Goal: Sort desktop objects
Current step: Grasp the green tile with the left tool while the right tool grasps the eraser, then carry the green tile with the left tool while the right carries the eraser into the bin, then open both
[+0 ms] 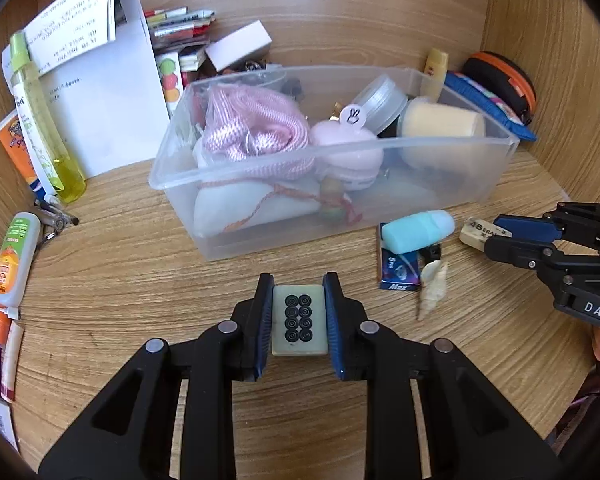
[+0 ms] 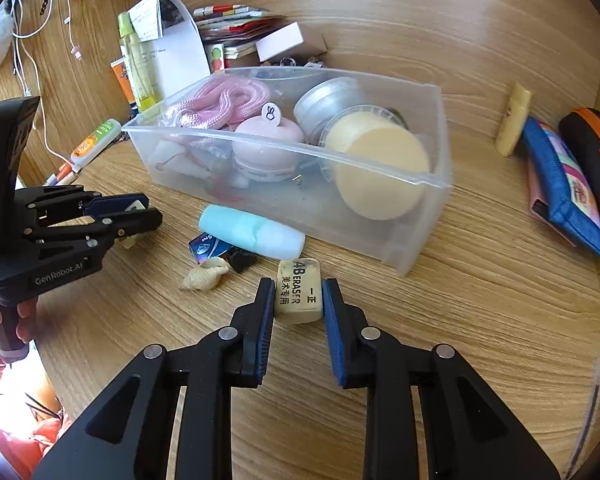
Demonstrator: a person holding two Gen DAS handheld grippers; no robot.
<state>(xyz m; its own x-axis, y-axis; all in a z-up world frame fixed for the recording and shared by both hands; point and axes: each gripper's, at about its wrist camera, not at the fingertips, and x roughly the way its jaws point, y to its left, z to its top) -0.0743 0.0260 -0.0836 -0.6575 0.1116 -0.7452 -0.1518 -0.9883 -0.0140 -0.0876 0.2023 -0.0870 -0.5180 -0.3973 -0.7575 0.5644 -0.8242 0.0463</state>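
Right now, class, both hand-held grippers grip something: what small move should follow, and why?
Probably lift both. The left hand-held gripper pinches the mahjong tile and the right hand-held gripper the eraser, each low over the desk; the clear bin stands just beyond.

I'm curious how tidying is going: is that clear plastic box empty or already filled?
Partly filled. The clear plastic box already holds a pink cord, a pink round case and a cream roll.
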